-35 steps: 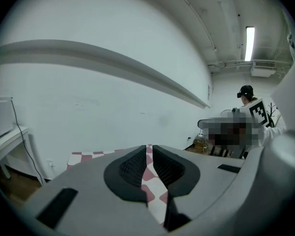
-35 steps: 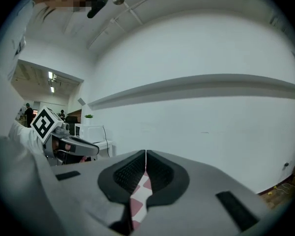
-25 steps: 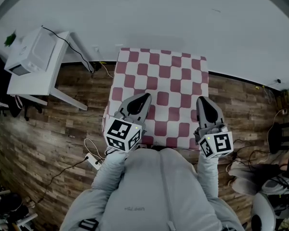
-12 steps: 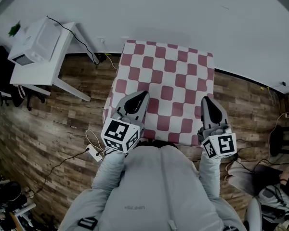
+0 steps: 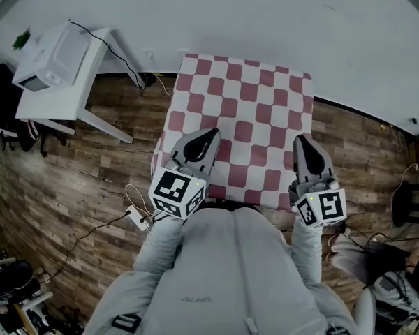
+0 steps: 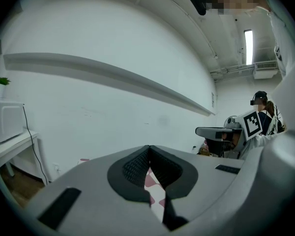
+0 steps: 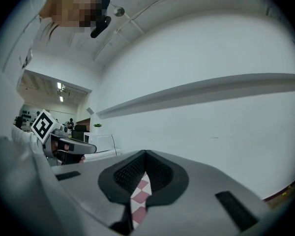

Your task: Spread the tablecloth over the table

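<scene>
- In the head view, we see the red-and-white checked tablecloth (image 5: 241, 110) lying flat over the worktop, which it hides. Its far edge is by the wall (image 5: 230, 12) and its near edge is just in front of our body.
- Both grippers hover over the cloth's near half. The left gripper (image 5: 211, 132) is toward its left side and the right gripper (image 5: 302, 139) toward its right.
- Off to the left, a white side table (image 5: 59, 114) on the wooden floor (image 5: 70, 180) carries a white box-shaped appliance (image 5: 52, 61). We cannot see what is inside it.
- In the left gripper view, the jaws are closed, with the pads meeting at the tip. The checked cloth shows through the slit below them.
- In the right gripper view, the jaws are likewise closed tip to tip. The checked cloth shows through that slit too, with the wall ahead.
</scene>
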### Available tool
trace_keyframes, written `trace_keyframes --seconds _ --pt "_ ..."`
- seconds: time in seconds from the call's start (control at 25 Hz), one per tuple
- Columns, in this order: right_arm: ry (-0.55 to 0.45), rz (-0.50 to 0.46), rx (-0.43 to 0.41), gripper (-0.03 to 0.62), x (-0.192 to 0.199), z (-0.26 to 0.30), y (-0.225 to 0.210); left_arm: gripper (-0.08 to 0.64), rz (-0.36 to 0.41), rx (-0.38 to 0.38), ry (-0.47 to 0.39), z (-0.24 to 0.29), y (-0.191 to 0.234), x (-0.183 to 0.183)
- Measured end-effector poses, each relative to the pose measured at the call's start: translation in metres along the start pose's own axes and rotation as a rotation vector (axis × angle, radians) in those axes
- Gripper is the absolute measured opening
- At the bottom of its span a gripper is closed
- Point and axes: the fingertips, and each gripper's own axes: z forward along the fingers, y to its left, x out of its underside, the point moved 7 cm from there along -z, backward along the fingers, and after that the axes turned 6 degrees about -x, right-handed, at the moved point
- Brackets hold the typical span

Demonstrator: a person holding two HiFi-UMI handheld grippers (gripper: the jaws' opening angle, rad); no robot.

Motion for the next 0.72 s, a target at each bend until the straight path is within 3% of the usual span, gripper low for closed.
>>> trace_keyframes --seconds 0.72 --pt "0.006 0.019 -0.013 0.02 0.0017 0.0029 0.0078 0.025 0.005 0.014 0.002 -0.003 0.0062 0.0033"
